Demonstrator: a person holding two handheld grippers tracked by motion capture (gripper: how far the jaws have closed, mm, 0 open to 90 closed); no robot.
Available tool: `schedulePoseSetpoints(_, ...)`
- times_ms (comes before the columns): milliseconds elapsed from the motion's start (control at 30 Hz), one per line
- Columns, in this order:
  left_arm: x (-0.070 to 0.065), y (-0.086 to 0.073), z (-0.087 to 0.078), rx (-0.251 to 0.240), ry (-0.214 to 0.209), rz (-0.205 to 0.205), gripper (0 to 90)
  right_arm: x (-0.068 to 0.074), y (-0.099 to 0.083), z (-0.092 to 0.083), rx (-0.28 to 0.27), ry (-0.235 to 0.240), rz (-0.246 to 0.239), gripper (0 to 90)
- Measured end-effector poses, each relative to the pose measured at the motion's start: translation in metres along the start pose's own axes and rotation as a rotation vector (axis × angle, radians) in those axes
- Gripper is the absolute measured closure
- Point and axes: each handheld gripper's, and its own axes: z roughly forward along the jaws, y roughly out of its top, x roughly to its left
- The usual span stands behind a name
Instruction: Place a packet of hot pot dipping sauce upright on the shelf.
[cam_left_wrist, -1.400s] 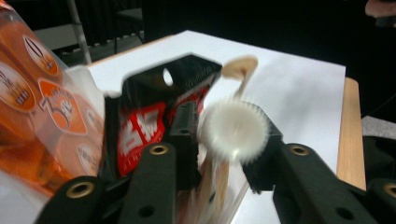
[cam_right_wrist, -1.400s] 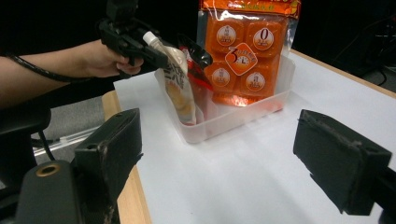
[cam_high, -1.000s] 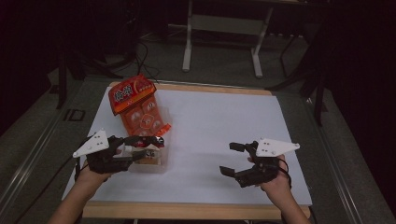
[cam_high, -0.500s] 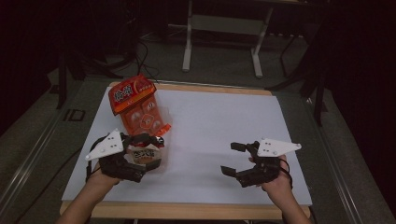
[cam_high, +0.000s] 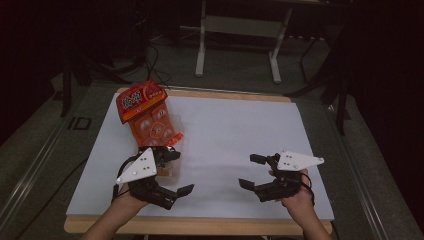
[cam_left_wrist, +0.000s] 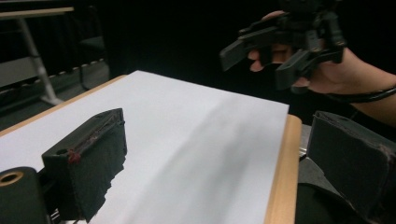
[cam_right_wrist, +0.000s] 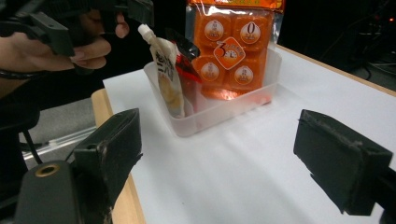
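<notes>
High view: I see my left gripper (cam_high: 172, 172) at lower left of the frame, its jaws just spread wide with nothing between them, right beside the clear tub (cam_high: 167, 169). The orange snack pack (cam_high: 150, 117) leans out of that tub toward upper left. My right gripper (cam_high: 252, 172) sits at lower right, jaws released and empty, on the white sheet (cam_high: 225, 130). Right gripper view: the tub (cam_right_wrist: 219, 105) sits at upper centre, holding 1 pale pouch (cam_right_wrist: 166, 74) beside the pack (cam_right_wrist: 231, 42).
</notes>
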Motion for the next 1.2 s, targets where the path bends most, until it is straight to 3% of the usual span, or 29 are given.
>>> schedulePoseSetpoints(200,-0.005,-0.001,0.009,0.004,-0.044,-0.001,5.5,-0.001,-0.008,-0.004,-0.001,-0.028,0.017,15.0)
schedulePoseSetpoints(667,-0.005,-0.02,0.027,0.029,-0.075,-0.012,5.5,-0.003,-0.036,-0.02,0.023,-0.095,0.055,15.0)
schedulePoseSetpoints(1033,-0.013,-0.036,0.027,0.037,-0.065,-0.01,6.2,-0.009,-0.054,-0.024,0.044,-0.132,0.073,15.0)
schedulePoseSetpoints(1200,-0.013,-0.049,0.03,0.05,-0.059,-0.031,6.2,-0.01,-0.062,-0.02,0.051,-0.13,0.079,14.9)
